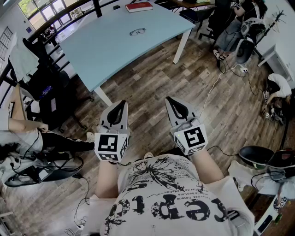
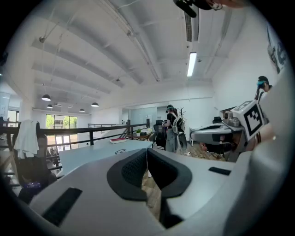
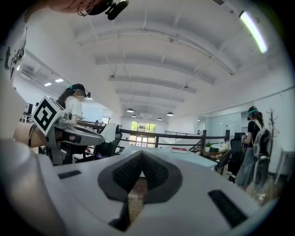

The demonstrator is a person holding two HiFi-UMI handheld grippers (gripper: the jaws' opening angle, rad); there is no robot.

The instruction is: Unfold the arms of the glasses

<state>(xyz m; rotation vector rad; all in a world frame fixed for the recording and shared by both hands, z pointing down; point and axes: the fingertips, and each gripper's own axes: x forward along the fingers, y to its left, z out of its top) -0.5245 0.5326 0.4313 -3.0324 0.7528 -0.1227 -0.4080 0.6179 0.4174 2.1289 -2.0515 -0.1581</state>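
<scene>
Wood floor (image 1: pixel 152 87) is filling most of the head view, and the pale blue surface (image 1: pixel 115 46) is sitting in the upper middle of the frame, well apart from us. The glasses (image 1: pixel 137 32) are lying on it near its centre, with a red book (image 1: pixel 139 6) beyond them at the top edge. From this far off we cannot tell how their arms are lying.

We are holding the left hand-held gripper (image 1: pixel 121 103) and the right hand-held gripper (image 1: pixel 169 99) side by side in the lower middle of the frame. Both are over the floor and pointing level toward the surface. Each one's own view is showing its jaws pressed together with nothing between them.

We are judging that the unfolding is not yet begun and that this is the approach. The next move is calling for us to close in on the surface, part both pairs of jaws and bring them down to the glasses. One hand-held gripper should probably be steadying the front of the frame while the other is taking one arm near its free end and swinging it outward. Light glasses will likely be sliding on that smooth top, so a gentle, firm pinch is looking wise.
</scene>
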